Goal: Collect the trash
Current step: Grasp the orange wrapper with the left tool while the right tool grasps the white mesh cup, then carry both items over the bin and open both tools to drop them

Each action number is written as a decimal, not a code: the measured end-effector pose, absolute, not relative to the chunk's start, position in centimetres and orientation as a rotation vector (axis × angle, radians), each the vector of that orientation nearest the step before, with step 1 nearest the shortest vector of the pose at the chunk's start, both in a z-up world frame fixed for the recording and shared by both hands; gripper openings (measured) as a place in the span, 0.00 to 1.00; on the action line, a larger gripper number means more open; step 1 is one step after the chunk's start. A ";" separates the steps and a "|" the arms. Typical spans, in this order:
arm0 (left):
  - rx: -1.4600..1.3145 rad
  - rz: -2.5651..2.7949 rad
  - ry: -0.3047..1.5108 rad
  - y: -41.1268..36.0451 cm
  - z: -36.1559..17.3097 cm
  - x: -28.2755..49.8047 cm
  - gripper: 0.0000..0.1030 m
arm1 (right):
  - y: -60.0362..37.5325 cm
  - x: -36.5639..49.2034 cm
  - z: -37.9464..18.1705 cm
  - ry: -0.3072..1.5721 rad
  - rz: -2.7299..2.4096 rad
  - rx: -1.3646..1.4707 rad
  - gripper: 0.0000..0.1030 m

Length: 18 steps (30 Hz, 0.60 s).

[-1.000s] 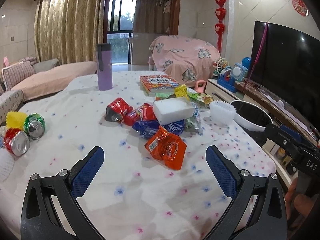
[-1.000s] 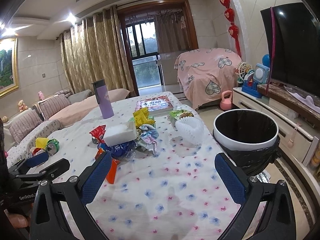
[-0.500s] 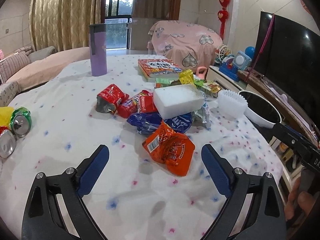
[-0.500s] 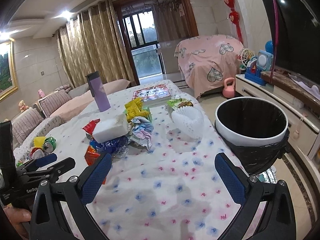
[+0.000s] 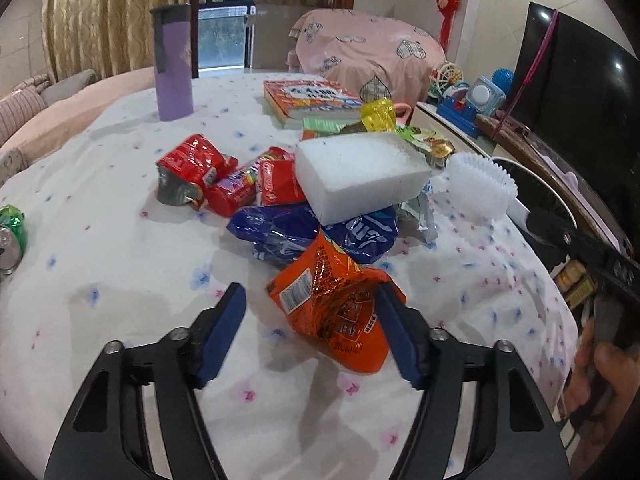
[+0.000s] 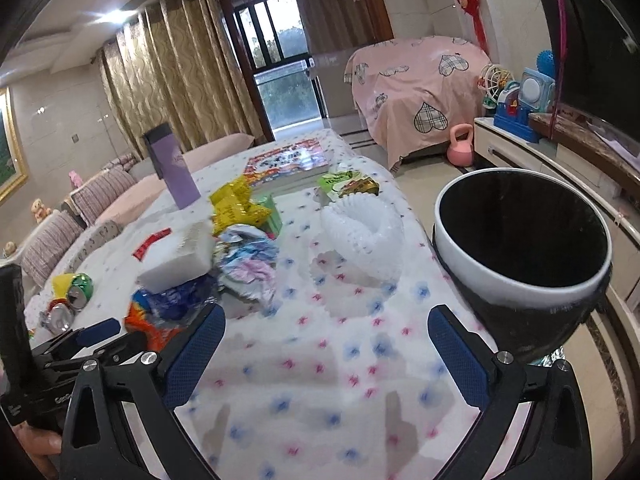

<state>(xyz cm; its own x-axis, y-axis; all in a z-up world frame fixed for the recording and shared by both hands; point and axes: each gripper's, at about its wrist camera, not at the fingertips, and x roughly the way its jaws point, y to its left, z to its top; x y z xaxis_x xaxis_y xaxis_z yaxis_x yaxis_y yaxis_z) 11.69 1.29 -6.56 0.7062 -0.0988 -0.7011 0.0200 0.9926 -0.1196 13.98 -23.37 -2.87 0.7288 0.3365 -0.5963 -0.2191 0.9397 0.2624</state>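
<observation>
Living-room surface (image 5: 100, 248): our left claw (image 5: 312, 320), jaws apart, straddles the orange snack wrapper (image 5: 336, 300); light, crinkly, slippery, best pinched mid-body. Right claw (image 6: 326, 354) hangs apart.

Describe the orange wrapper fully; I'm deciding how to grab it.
The orange wrapper is a crinkled, glossy foil snack bag with a white barcode label on its left side and red printing. It lies flat but rumpled on the tablecloth, nearest piece of the trash pile. Its far end overlaps the blue wrapper. The open left claw straddles it: the right finger's pad is at its right edge, the left pad is clear of it.
</observation>
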 end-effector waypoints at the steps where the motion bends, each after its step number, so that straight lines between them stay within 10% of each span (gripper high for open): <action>1: -0.108 -0.075 0.790 1.2 -6.7 11.8 0.56 | -23.5 14.6 -3.0 0.697 0.307 0.179 0.98; 8: -0.108 -0.153 0.811 0.0 -6.8 12.4 0.14 | -24.1 19.4 -3.9 0.738 0.282 0.146 0.86; 14: -0.118 -0.223 0.802 -1.5 -5.9 12.5 0.06 | -24.8 22.2 -4.9 0.776 0.294 0.161 0.31; 18: -0.119 -0.284 0.781 -3.0 -4.8 12.2 0.06 | -25.3 21.6 -4.4 0.751 0.303 0.174 0.22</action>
